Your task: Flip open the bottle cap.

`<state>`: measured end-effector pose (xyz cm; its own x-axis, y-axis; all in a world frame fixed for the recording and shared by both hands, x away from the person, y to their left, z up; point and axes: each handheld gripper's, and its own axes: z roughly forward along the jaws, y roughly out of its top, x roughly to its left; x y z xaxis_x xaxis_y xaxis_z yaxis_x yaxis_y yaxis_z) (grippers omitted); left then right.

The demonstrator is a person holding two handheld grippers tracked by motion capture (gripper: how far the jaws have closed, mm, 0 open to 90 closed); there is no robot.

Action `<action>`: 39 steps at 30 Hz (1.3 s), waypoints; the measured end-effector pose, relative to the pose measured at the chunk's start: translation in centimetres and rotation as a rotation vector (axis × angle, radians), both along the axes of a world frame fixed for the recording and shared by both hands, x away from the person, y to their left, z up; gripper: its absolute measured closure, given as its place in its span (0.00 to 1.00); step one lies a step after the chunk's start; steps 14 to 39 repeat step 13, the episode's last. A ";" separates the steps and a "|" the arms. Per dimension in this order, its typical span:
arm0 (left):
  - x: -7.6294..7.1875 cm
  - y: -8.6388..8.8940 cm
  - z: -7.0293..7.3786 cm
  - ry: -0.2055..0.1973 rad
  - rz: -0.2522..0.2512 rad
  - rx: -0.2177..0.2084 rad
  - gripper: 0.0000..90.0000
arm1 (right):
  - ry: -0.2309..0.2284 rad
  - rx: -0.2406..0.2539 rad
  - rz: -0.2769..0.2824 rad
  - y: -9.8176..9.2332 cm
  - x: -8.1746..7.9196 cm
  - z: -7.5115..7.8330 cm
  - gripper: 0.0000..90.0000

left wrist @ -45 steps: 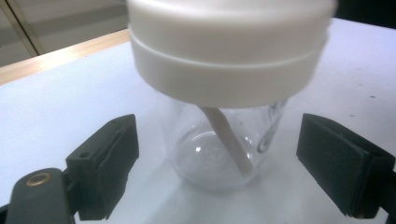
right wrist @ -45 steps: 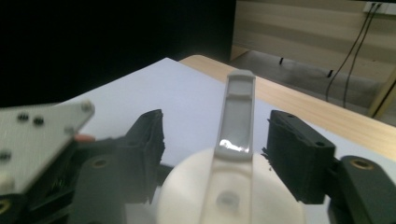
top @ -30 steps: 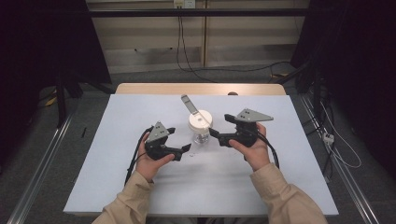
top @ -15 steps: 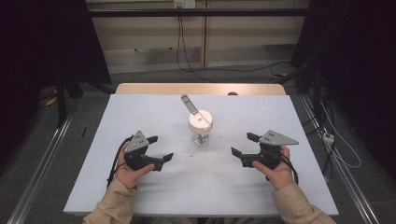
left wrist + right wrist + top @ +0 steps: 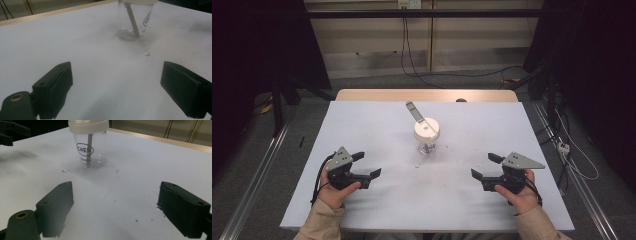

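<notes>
High view: a clear jar (image 5: 427, 139) with a white lid (image 5: 427, 128) and a stick (image 5: 415, 111) poking through stands mid-counter (image 5: 362, 125), while left tongs (image 5: 365, 165) and right tongs (image 5: 486, 166), both wide and empty, rest well apart at either side, seemingly finished.

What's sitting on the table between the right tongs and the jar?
Nothing visible blocks the way. The right tongs are open and empty, and between them and the jar lies bare white table with a few dark specks. The stick stands inside the jar.
</notes>
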<state>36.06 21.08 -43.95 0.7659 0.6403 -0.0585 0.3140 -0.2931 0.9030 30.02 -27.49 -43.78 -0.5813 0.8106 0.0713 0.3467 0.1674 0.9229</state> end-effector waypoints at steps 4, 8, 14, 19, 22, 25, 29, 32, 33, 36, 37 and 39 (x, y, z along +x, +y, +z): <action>-0.1 0.6 -0.1 0.000 0.004 0.006 0.12 | 0.002 -0.005 -0.010 -0.5 -0.4 -0.4 0.14; -0.1 0.9 -0.2 0.015 0.011 -0.003 0.12 | 0.019 -0.001 -0.017 -0.8 -0.7 -0.9 0.14; -0.1 0.9 -0.1 0.006 0.021 0.004 0.12 | 0.024 0.000 -0.028 -1.0 -0.9 -1.2 0.14; -0.1 0.9 -0.1 0.006 0.021 0.004 0.12 | 0.024 0.000 -0.028 -1.0 -0.9 -1.2 0.14; -0.1 0.9 -0.1 0.006 0.021 0.004 0.12 | 0.024 0.000 -0.028 -1.0 -0.9 -1.2 0.14; -0.1 0.9 -0.1 0.006 0.021 0.004 0.12 | 0.024 0.000 -0.028 -1.0 -0.9 -1.2 0.14; -0.1 0.9 -0.1 0.006 0.021 0.004 0.12 | 0.024 0.000 -0.028 -1.0 -0.9 -1.2 0.14; -0.1 0.9 -0.1 0.006 0.021 0.004 0.12 | 0.024 0.000 -0.028 -1.0 -0.9 -1.2 0.14; -0.1 0.9 -0.1 0.006 0.021 0.004 0.12 | 0.024 0.000 -0.028 -1.0 -0.9 -1.2 0.14; -0.1 0.9 -0.1 0.006 0.021 0.004 0.12 | 0.024 0.000 -0.028 -1.0 -0.9 -1.2 0.14; -0.1 0.9 -0.1 0.006 0.021 0.004 0.12 | 0.024 0.000 -0.028 -1.0 -0.9 -1.2 0.14; -0.1 0.9 -0.1 0.006 0.021 0.004 0.12 | 0.024 0.000 -0.028 -1.0 -0.9 -1.2 0.14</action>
